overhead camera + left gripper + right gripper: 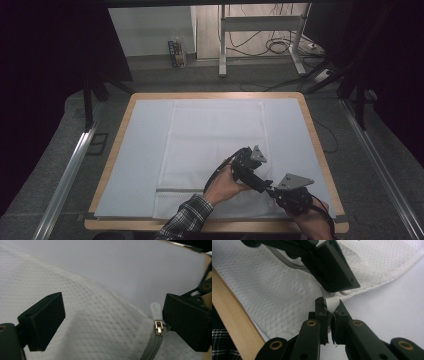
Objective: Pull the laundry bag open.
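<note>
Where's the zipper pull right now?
In the left gripper view, the small metal zipper pull with white tab sits lower right on the white mesh bag, beside the right-hand jaw.

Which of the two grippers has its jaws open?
The left gripper: its jaws stand wide apart over the white mesh cover, beside the zipper pull. The right gripper is shut on the cover's edge.

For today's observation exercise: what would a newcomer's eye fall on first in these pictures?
First, the two black grippers meeting at the near right corner of the white mesh cover on the table. The right gripper pinches a white fabric tab there; the left gripper stands open around the zipper pull.
</note>
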Action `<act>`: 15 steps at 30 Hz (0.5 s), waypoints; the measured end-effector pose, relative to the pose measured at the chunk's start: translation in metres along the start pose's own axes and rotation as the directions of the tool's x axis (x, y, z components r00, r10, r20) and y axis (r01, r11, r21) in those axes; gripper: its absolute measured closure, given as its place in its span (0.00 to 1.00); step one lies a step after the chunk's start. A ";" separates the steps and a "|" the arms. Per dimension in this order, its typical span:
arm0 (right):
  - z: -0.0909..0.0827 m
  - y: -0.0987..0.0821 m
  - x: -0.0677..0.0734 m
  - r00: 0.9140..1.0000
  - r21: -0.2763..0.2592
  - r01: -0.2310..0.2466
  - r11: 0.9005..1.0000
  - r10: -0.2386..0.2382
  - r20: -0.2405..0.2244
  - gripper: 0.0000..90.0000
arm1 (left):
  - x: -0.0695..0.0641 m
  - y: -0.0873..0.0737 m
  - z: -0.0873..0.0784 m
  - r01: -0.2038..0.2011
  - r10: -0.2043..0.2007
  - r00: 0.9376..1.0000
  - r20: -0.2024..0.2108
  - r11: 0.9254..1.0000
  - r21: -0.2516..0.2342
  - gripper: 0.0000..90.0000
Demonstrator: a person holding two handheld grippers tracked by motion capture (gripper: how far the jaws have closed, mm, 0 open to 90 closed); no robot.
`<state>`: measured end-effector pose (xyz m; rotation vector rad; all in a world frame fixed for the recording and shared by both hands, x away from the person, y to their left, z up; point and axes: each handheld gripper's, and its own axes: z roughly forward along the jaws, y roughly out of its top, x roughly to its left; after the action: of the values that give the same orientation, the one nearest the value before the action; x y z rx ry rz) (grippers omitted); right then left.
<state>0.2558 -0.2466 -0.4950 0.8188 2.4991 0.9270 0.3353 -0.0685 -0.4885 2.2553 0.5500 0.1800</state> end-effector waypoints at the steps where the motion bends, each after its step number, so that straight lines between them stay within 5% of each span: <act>1: 0.000 0.000 0.000 1.000 0.002 -0.002 1.000 0.002 -0.001 0.93 | 0.002 -0.001 -0.004 0.003 -0.003 0.999 -0.040 1.000 -0.002 0.07; 8: -0.001 0.001 0.000 1.000 -0.001 0.003 1.000 -0.003 0.007 0.93 | 0.011 -0.007 -0.014 0.008 -0.007 0.998 -0.064 1.000 0.010 0.09; 15: -0.001 0.000 0.000 1.000 0.000 0.003 1.000 -0.003 0.017 0.93 | 0.020 -0.024 -0.033 0.061 -0.060 0.998 0.023 0.998 -0.017 0.14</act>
<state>0.2556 -0.2473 -0.4945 0.8191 2.4854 0.9158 0.3354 -0.0238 -0.4845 2.2179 0.6015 0.1280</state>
